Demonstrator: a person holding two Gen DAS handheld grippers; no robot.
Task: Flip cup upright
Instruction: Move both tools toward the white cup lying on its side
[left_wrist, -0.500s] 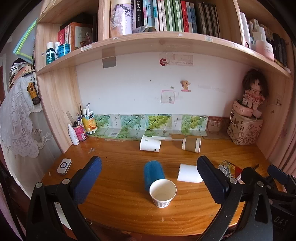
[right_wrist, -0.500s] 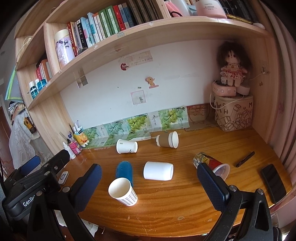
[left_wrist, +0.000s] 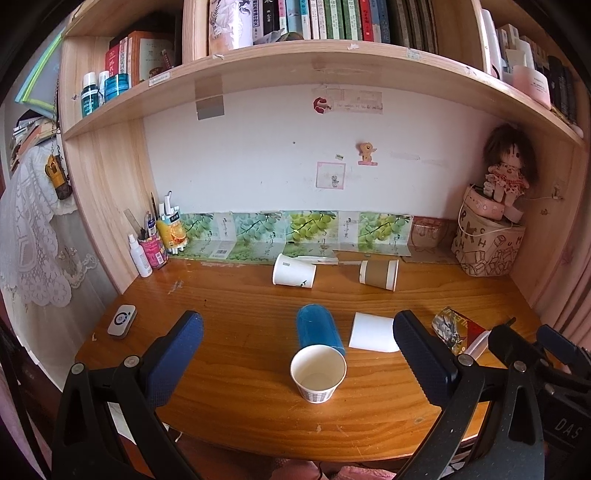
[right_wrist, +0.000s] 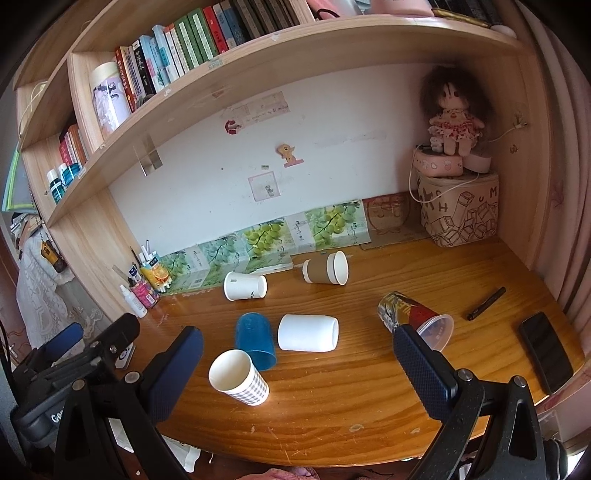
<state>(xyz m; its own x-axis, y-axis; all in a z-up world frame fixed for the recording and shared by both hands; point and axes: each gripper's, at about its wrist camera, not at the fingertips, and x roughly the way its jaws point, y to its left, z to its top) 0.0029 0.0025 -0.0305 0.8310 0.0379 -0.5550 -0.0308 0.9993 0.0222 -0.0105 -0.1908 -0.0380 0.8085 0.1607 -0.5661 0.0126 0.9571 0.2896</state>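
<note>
On the desk (left_wrist: 240, 343), a checked cup (left_wrist: 318, 373) stands upright just in front of a blue cup (left_wrist: 318, 328) lying on its side, while the left gripper (left_wrist: 295, 354) and right gripper (right_wrist: 297, 363) both hover with fingers wide apart, holding nothing.

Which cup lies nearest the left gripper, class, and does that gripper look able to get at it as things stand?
Probably yes. The checked paper cup lies on its side straight ahead of the open left gripper, with bare desk before it. The blue cup lies close behind, so care is needed.
</note>
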